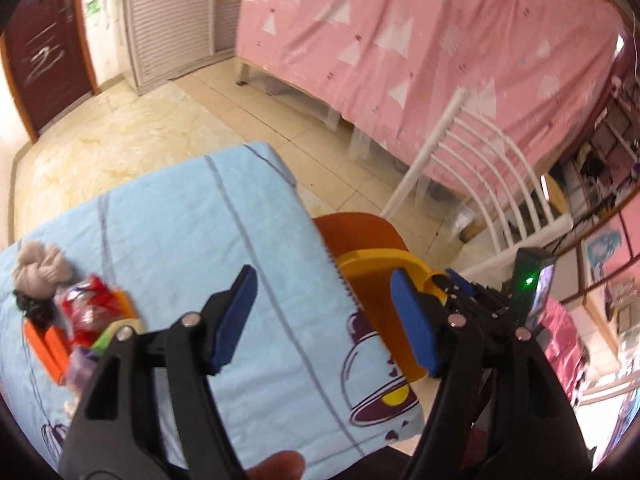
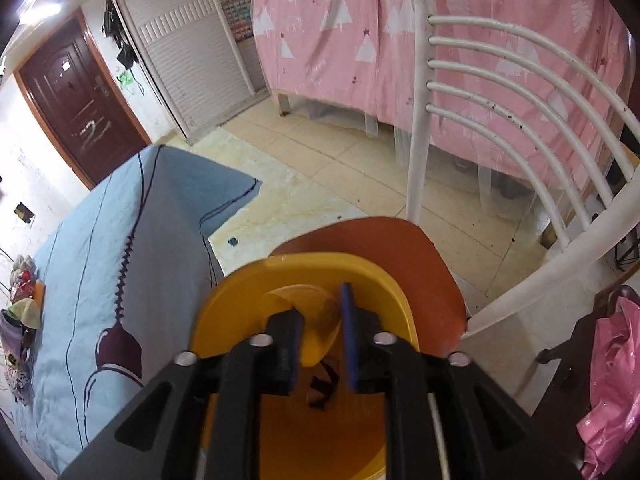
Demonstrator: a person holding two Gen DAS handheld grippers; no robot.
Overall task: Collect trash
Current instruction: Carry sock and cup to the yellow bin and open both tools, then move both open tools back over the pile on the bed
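Blue bedding (image 1: pixel 168 248) with purple line drawings fills the foreground under the left gripper (image 1: pixel 324 316), whose blue-padded jaws gape wide around nothing. At nine o'clock in that view lies the trash heap (image 1: pixel 76 320): crumpled red wrapper, grey wad, orange pieces, all resting on the cover. The right gripper (image 2: pixel 320 340) reaches over a yellow bin (image 2: pixel 240 304); its jaws stand narrowly apart, unclamped. Farther off at two o'clock, a white chair (image 2: pixel 520 120), then pink curtains (image 2: pixel 340 40).
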